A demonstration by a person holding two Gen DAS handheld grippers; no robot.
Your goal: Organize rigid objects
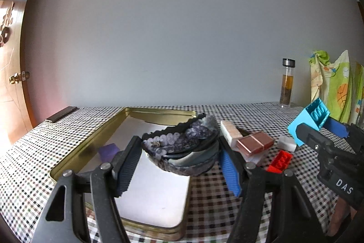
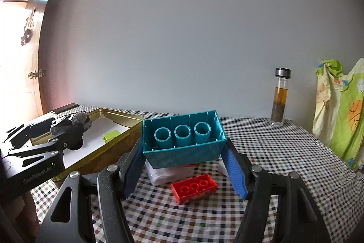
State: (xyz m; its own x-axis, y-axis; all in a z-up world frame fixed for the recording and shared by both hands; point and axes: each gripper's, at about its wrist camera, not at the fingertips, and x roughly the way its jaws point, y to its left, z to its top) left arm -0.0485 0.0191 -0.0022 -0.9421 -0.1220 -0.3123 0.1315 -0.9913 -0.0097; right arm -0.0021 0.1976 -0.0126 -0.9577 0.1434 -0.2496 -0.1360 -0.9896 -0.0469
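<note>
Left gripper point(image 1: 182, 158) jaws clamp a dark sequined headband point(image 1: 182, 147) over the gold tin point(image 1: 91, 142). Right gripper point(image 2: 184, 156) jaws grip a teal brick point(image 2: 182, 147), hollow side facing the camera, above a red brick point(image 2: 194, 190) on the surface point(image 2: 273, 174).

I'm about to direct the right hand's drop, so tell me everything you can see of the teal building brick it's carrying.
The teal brick is a large hollow plastic block, seen with its open underside toward the camera: three round tubes in a row, thin ribs along the inner walls. It is lifted clear of the checked tablecloth, tilted, clamped at its two short ends by the right gripper. Below it lie a red brick and a white block; whether they touch it cannot be told.
</note>
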